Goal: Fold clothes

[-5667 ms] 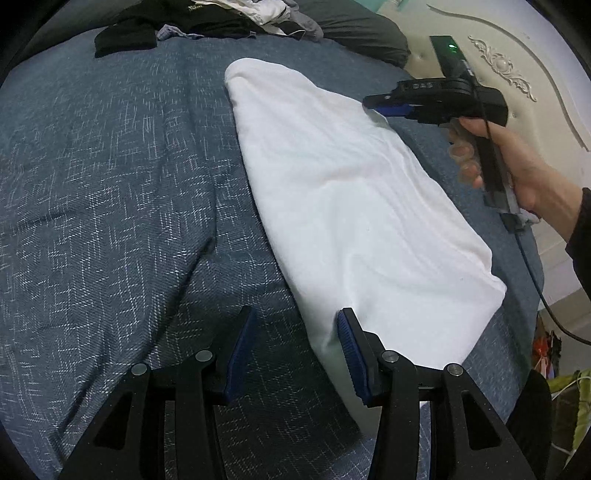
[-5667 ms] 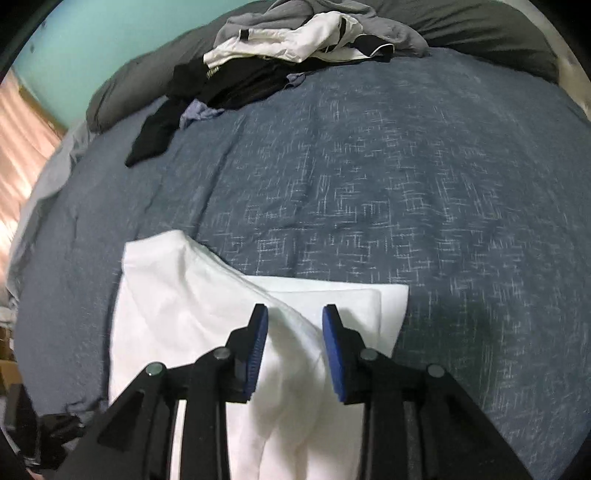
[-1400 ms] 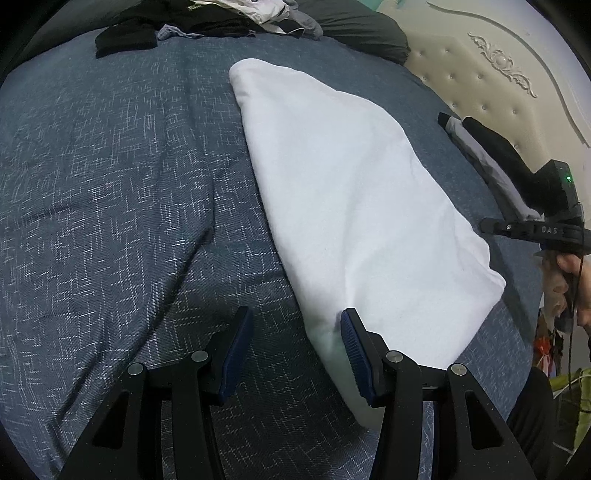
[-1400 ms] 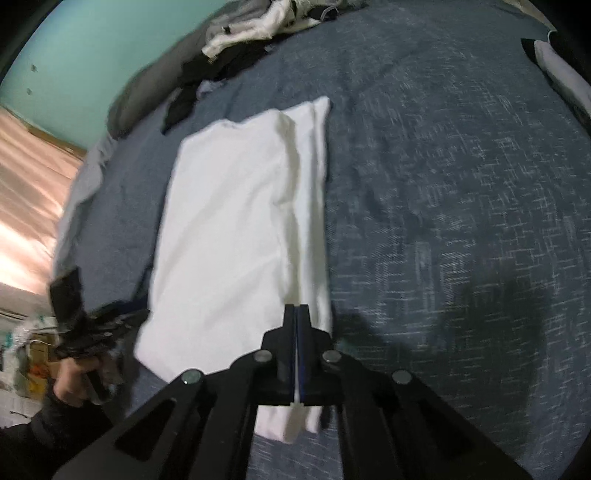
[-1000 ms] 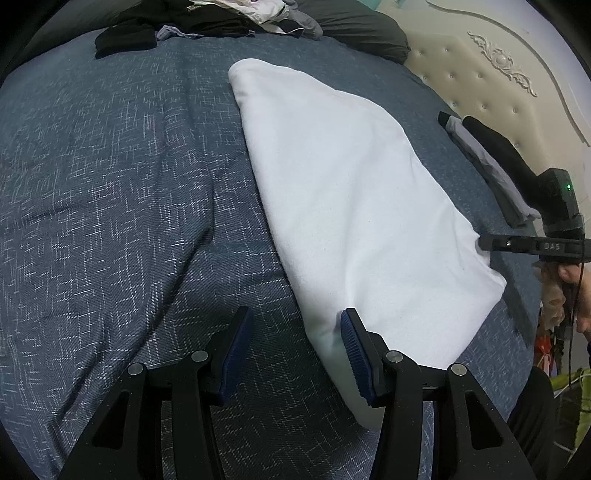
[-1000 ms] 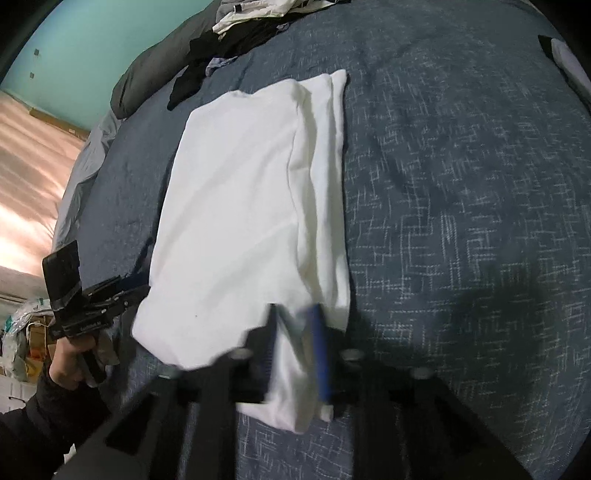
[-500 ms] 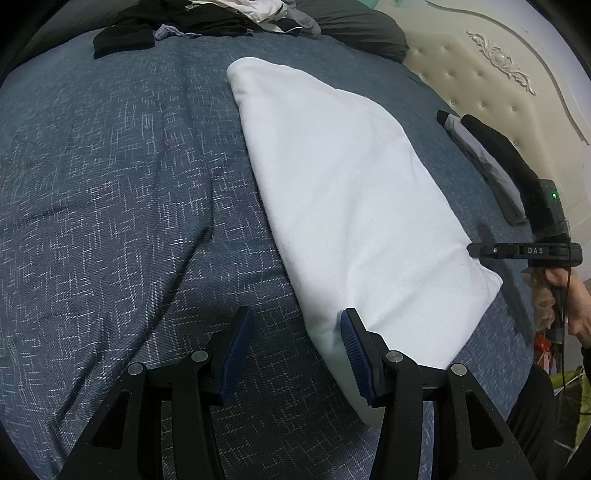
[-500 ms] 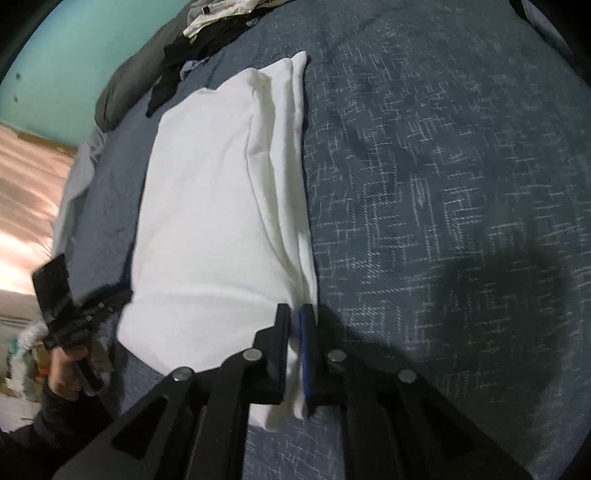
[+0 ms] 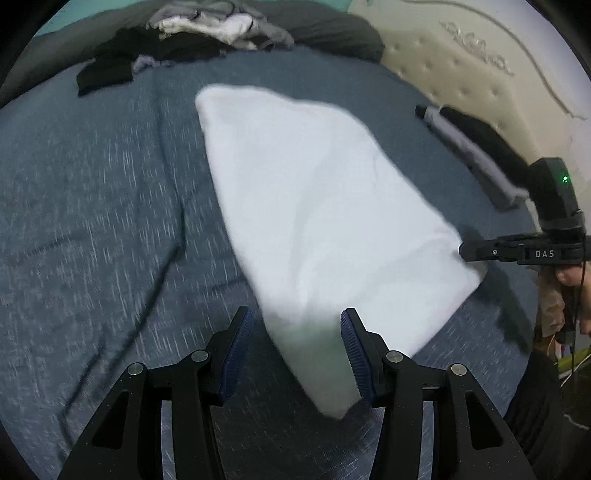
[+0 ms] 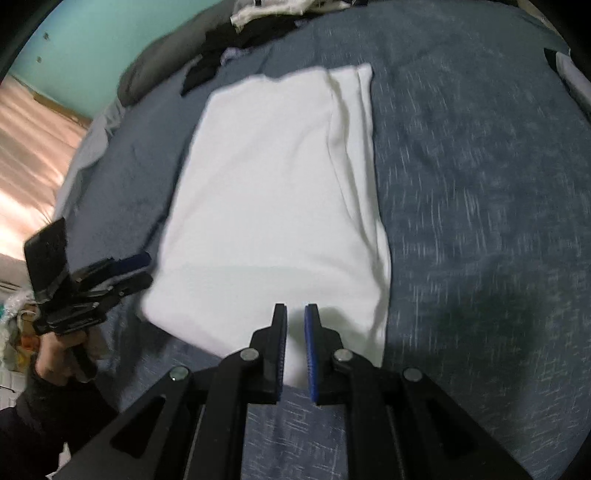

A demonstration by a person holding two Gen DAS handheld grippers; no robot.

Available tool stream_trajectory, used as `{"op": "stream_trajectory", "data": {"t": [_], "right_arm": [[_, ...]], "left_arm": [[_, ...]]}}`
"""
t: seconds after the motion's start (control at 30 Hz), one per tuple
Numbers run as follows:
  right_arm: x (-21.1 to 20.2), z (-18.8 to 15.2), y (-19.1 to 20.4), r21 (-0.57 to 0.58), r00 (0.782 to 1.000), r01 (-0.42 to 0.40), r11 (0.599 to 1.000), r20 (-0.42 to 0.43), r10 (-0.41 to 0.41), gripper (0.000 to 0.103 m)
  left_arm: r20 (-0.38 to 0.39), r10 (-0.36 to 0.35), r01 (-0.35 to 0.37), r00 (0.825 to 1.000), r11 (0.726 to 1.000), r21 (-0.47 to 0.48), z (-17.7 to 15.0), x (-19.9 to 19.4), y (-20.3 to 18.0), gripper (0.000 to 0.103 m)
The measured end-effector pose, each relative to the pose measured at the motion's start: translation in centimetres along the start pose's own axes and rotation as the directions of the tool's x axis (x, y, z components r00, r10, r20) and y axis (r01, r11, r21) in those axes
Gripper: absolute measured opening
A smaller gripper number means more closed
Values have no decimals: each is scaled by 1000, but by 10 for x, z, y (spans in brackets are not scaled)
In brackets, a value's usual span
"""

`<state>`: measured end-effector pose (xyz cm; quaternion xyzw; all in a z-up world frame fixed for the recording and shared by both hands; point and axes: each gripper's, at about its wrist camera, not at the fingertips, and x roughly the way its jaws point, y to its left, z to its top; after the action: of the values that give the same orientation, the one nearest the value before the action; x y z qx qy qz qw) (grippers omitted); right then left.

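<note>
A: Where does the white garment [image 10: 273, 192] lie?

B: Flat on the blue bedspread [image 10: 480, 184], a long rectangle running straight away from us. Its near short edge sits just under our right gripper [image 10: 295, 332], whose pads stand slightly parted, pinching nothing.

A: And our left gripper [image 9: 291, 350]?

B: Spread wide, straddling the near left corner. Both claws flank that edge.

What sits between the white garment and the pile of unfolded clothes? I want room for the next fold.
Only bare blue bedspread lies between white garment and clothes pile, per right wrist view.
</note>
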<state>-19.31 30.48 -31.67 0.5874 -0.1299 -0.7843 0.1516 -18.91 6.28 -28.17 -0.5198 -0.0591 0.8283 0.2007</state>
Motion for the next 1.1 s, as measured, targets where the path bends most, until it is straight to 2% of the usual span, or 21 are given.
{"op": "stream_trajectory", "data": {"t": [0.1,0.2,0.33,0.43,0.53,0.67,0.9,1.03,1.07,1.1], "right_arm": [[4,-10,-10,30,999,34,999,-8,-34,9],[-1,-16,-20,74,1000,23,997,7,-24,8],[-15,-20,-28,114,997,64,991,30,-68,8],[-29,-23,-33,156,997,41,987,60,-50,9],[-41,-21,-30,156,997,23,987,72,-35,9],[-54,-23,-29,180,996,-3,984,83,-12,27],[-69,-25,-14,206,995,-21,978,97,1,28],[-78,-26,-5,221,994,-32,975,106,8,29],[-80,-27,-3,225,994,-34,974,108,10,31],[-82,-27,-1,229,994,-37,973,110,12,38]], "left_arm": [[-12,-8,8,1000,1000,-13,1,18,18,54],[-6,-15,14,1000,999,-38,-3,18,27,55],[2,-3,3,1000,998,-62,-11,18,35,57],[13,13,-12,1000,997,-71,-15,8,31,57],[29,-2,6,1000,993,-120,-18,-3,29,57],[32,-14,19,999,987,-158,-11,-7,21,57],[29,-39,45,999,978,-203,-13,-38,44,57],[12,-70,71,997,966,-251,-16,-41,57,57],[7,-74,73,997,963,-260,-20,-43,60,57],[1,-77,75,997,960,-269,-24,-45,64,57]]}}
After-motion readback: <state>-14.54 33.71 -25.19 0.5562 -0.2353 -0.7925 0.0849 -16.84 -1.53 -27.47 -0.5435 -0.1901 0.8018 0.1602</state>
